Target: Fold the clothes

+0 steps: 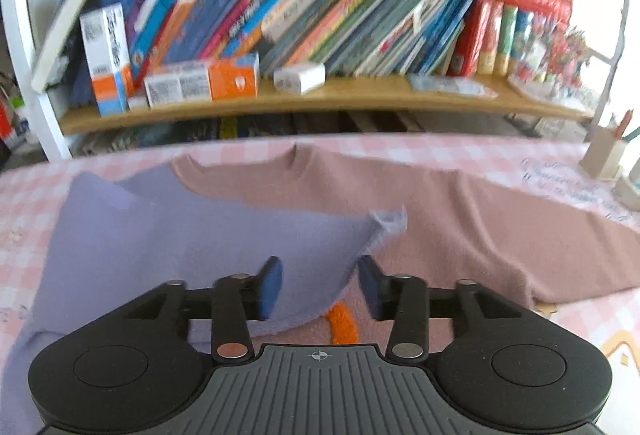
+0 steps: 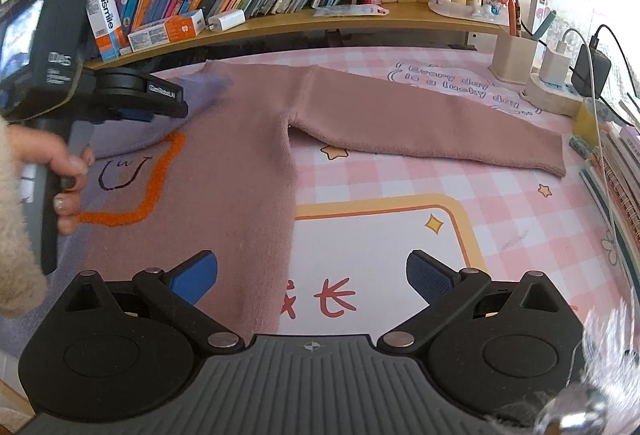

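The left tool (image 1: 320,285) stands part open over the lilac sleeve (image 1: 192,235), folded across the pink sweater (image 2: 224,163) lying flat on the bench (image 2: 400,255). The right tool (image 2: 312,275) gapes wide, empty. The other sleeve (image 2: 420,123) and body remain unfolded.

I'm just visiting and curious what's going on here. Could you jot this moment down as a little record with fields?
Setting: desk with a pink checked mat, bookshelf behind
Garment: pink sweater with an orange outline, lying flat
Right sleeve of the picture: stretched out sideways
Other side: lavender sleeve folded across the body
Left gripper: open, lavender cloth edge between the pads, not pinched
Right gripper: open wide above the sweater's lower edge, holding nothing
Person: a hand holds the left gripper's handle
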Tool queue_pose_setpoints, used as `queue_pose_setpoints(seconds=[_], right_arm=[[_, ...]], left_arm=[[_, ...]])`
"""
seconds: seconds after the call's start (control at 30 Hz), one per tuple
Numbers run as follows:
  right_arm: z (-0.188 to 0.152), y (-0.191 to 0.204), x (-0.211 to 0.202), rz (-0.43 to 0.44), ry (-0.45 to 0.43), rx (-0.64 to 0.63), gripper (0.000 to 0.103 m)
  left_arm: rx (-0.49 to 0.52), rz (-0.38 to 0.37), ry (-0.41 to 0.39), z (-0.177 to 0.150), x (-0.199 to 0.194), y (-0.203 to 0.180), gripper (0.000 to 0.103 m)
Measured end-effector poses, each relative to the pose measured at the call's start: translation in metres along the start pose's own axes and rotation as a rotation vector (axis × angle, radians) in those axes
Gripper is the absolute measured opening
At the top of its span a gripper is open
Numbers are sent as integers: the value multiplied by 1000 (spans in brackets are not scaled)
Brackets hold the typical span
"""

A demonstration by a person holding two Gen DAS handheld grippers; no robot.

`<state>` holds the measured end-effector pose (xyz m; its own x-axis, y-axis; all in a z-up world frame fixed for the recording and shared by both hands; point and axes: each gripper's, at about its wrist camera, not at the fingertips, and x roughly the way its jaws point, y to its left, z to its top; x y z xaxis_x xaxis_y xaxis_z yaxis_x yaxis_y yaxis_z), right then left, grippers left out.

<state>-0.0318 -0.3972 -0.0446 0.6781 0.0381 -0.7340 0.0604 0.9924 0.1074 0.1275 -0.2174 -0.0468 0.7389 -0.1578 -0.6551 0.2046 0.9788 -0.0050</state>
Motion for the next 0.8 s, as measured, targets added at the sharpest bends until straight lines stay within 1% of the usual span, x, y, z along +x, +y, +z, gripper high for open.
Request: queue_pose_setpoints(seconds=[0.1, 0.13, 0.2, 0.27, 0.43, 0.57, 0.63, 0.7, 0.8], right_arm=[[1, 1, 1, 6, -3, 1, 102], [1, 1, 2, 10, -2, 2, 102], [2, 2, 3, 17, 1, 2, 102], [3, 4, 5, 22, 3, -1, 102], [3, 9, 8, 47, 13, -7, 102], [1, 15, 10, 58, 25, -10, 102], [0, 17, 9, 57, 28, -12, 101], [-1, 19, 8, 51, 29, -12, 100], [-4, 23, 6, 34, 32, -2, 99]], left_arm=[[-5, -37, -76, -5, -35, 10, 53], [-16, -39, -92, -8, -48, 18, 54], [-44, -23, -100, -17, -66, 34, 54], [-65, 33, -87, -30, -81, 52, 54], [-127, 226, 4, -74, -107, 100, 54], [-203, 317, 56, -99, -121, 131, 54], [-231, 331, 68, -104, -125, 142, 55], [-250, 332, 79, -106, -127, 152, 63], [-246, 313, 89, -108, -128, 161, 67]])
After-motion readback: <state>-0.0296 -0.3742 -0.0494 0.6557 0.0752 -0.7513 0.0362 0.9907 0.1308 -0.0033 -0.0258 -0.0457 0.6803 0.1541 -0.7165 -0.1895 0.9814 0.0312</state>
